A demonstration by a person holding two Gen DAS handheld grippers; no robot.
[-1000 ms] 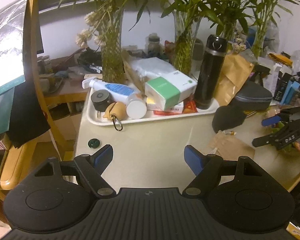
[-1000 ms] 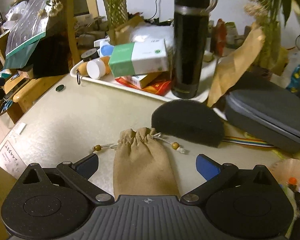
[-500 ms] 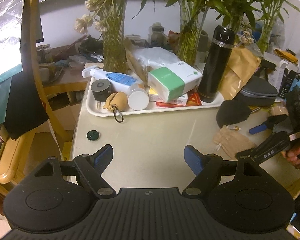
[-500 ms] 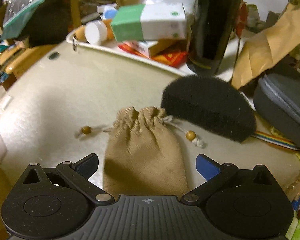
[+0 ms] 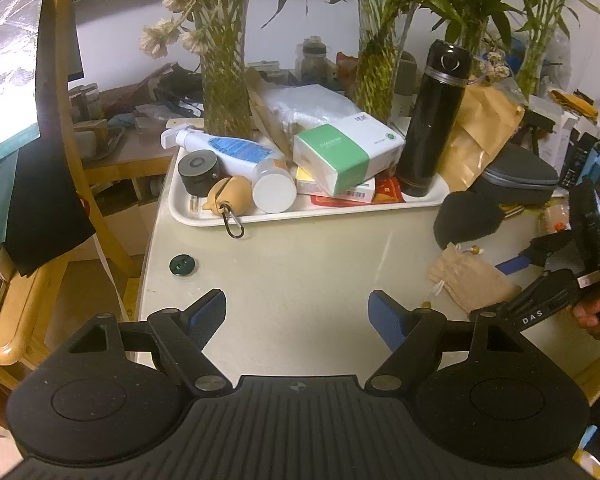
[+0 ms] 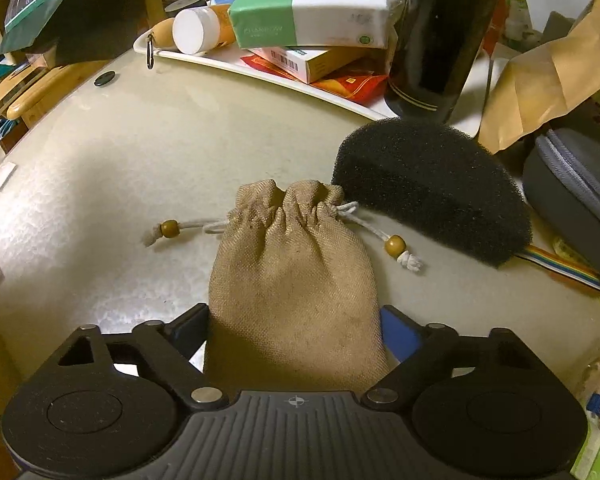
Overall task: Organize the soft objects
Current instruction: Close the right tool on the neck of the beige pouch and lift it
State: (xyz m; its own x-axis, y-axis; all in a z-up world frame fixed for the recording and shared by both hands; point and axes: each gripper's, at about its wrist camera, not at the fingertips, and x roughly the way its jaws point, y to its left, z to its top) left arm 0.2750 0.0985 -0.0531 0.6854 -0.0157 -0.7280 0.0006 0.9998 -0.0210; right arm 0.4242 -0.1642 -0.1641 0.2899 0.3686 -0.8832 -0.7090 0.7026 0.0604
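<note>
bench (image 5: pixel 300 264): carries all | tray (image 5: pixel 340 210): far side, holds flask (image 5: pixel 434 120) and boxes | sponge (image 6: pixel 428 188): black, just beside pouch's mouth | pouch (image 6: pixel 296 292): tan, flat on bench, base between right gripper's fingers | right gripper (image 6: pixel 294 330): pads touching pouch's sides, clamped on it | left gripper (image 5: pixel 298 316): fingers apart, over bare bench

The right claw (image 6: pixel 294 330) has come down and narrowed until its fingers (image 6: pixel 398 334) flank the burlap pouch (image 6: pixel 294 280).
</note>
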